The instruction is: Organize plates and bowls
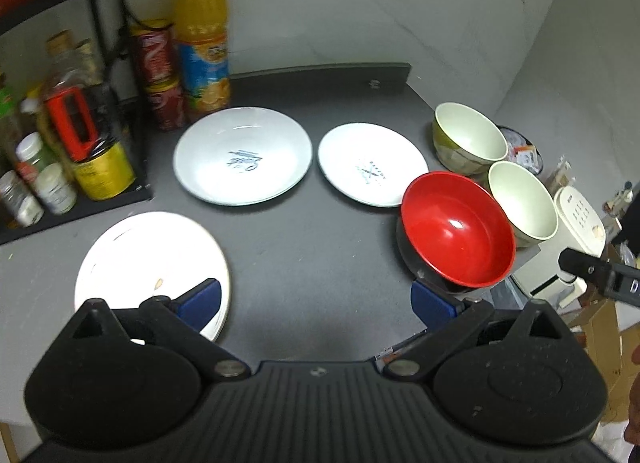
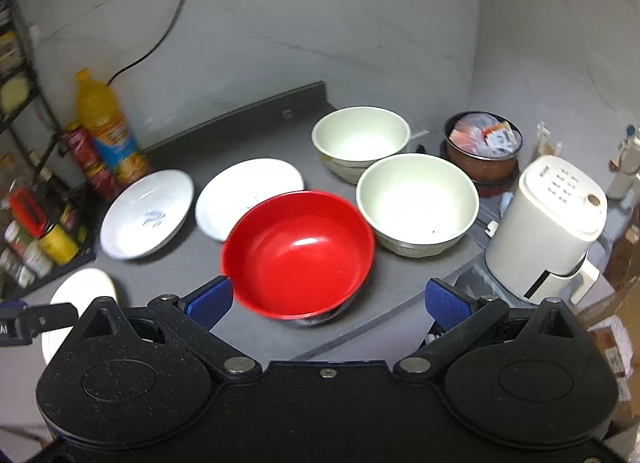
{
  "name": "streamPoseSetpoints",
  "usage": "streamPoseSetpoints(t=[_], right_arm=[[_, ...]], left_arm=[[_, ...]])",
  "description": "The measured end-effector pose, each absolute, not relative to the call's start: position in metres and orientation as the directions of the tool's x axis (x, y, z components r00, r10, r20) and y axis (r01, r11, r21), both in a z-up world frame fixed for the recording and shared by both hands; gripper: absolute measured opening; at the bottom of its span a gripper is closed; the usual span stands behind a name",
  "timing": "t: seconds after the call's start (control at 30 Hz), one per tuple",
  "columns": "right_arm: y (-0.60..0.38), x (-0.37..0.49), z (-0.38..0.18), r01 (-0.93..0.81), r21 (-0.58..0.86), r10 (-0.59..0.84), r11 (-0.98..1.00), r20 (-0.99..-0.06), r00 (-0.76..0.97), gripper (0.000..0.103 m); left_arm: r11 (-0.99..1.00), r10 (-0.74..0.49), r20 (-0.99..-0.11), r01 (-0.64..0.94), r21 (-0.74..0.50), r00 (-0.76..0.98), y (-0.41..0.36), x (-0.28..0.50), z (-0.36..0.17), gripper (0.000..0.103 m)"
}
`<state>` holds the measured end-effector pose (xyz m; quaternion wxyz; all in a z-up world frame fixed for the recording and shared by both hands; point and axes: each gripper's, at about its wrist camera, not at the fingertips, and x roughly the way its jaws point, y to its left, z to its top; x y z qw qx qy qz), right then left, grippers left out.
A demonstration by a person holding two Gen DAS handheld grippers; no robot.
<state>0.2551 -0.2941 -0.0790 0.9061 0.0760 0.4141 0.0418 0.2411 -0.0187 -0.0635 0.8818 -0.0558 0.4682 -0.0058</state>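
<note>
A red bowl with a black outside sits near the dark table's right front edge. It is tilted towards the cameras. Behind it stand two cream bowls. Three white plates lie apart: a deep one, a flatter one and a near-left one. My left gripper is open above the table front, its left finger over the near-left plate. My right gripper is open just in front of the red bowl, its left finger beside the rim.
An orange juice bottle and red cans stand at the back left. Beside them is a black shelf with jars. Off the right edge are a white appliance and a brown pot of packets.
</note>
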Motion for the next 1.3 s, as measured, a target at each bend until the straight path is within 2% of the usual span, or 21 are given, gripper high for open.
streamPoseSetpoints(t=[0.63, 0.77, 1.07, 1.3], right_arm=[[-0.324, 0.312, -0.097, 0.132, 0.171, 0.052, 0.976, -0.779, 0.625, 0.103], [-0.343, 0.325, -0.105, 0.172, 0.181, 0.036, 0.968, -0.783, 0.621, 0.099], [-0.386, 0.352, -0.132, 0.232, 0.174, 0.005, 0.957, -0.81, 0.587, 0.099], [-0.407, 0.373, -0.155, 0.233, 0.161, 0.003, 0.959, -0.828, 0.561, 0.099]], left_arm=[[0.981, -0.192, -0.839, 0.102, -0.162, 0.509, -0.066, 0.335, -0.081, 0.1], [0.978, -0.208, -0.829, 0.133, -0.162, 0.519, -0.091, 0.356, -0.083, 0.1], [0.963, -0.267, -0.827, 0.166, -0.212, 0.494, -0.152, 0.406, -0.102, 0.099], [0.957, -0.281, -0.853, 0.188, -0.219, 0.439, -0.2, 0.437, -0.128, 0.091]])
